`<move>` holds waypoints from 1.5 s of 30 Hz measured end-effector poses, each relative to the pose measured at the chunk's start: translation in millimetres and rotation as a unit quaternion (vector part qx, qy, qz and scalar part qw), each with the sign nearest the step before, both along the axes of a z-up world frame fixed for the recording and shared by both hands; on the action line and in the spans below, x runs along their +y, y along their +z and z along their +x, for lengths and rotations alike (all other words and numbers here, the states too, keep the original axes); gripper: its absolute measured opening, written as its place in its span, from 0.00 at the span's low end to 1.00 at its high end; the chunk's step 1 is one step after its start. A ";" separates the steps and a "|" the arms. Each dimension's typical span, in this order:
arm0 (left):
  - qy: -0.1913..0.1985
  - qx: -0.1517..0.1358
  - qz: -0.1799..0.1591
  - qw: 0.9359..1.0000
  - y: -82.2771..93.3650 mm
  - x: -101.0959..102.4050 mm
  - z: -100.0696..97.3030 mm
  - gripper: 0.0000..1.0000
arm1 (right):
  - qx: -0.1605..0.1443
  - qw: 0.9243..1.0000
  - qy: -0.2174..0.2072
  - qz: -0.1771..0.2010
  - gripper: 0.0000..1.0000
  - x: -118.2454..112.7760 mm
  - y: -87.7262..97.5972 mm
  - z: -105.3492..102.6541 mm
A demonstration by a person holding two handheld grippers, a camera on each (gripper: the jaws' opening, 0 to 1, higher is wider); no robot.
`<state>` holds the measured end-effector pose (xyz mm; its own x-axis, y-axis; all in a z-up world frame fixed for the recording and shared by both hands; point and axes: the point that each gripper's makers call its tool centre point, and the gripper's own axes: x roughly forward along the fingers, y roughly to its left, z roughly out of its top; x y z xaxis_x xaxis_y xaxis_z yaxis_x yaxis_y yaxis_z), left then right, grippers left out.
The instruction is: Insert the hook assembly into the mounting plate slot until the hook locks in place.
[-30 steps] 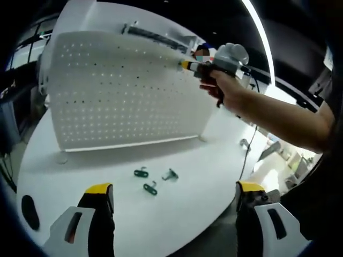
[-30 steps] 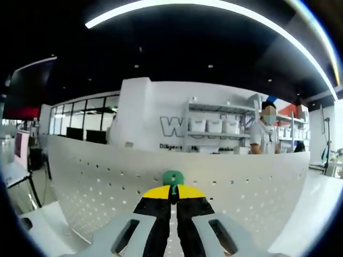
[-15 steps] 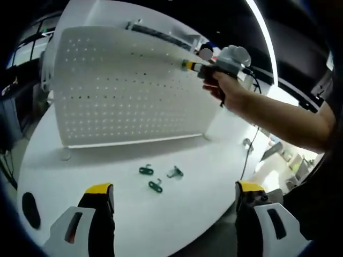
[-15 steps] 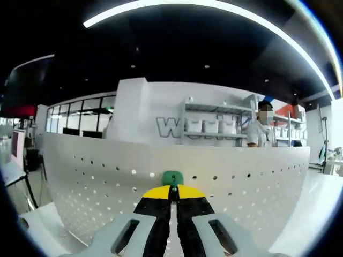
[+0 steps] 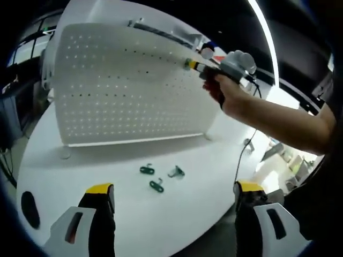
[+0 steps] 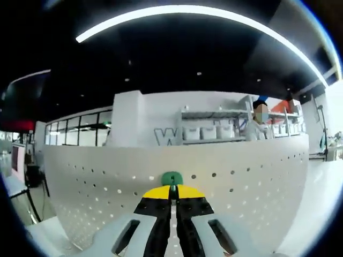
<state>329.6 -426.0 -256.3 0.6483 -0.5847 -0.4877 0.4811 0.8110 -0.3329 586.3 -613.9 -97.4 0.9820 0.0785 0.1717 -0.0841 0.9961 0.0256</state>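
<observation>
Right tool (image 6: 172, 194) is clamped on the green hook (image 6: 172, 178), pressed up near the pegboard's (image 5: 123, 85) top edge. Left tool (image 5: 171, 195) is wide open, with spare hooks (image 5: 156, 186) on the counter (image 5: 177, 214) at 12 o'clock.

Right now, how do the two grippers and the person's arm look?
The left gripper has black jaws with yellow tips on light grey bases. The right gripper looks the same, and a thin dark cable hangs below it. The forearm is bare.

Green hook (image 6: 172, 178) mostly hidden between right claw (image 6: 172, 194) tips; pegboard (image 6: 107, 187) contact not discernible. Three worktop hooks (image 5: 159, 177) too small to tell.
</observation>
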 end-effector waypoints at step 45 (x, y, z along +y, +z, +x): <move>0.000 0.000 0.007 1.000 2.3 -2.3 -2.1 0.94 | 0.003 1.000 0.020 -0.023 0.09 9.5 -2.2 8.5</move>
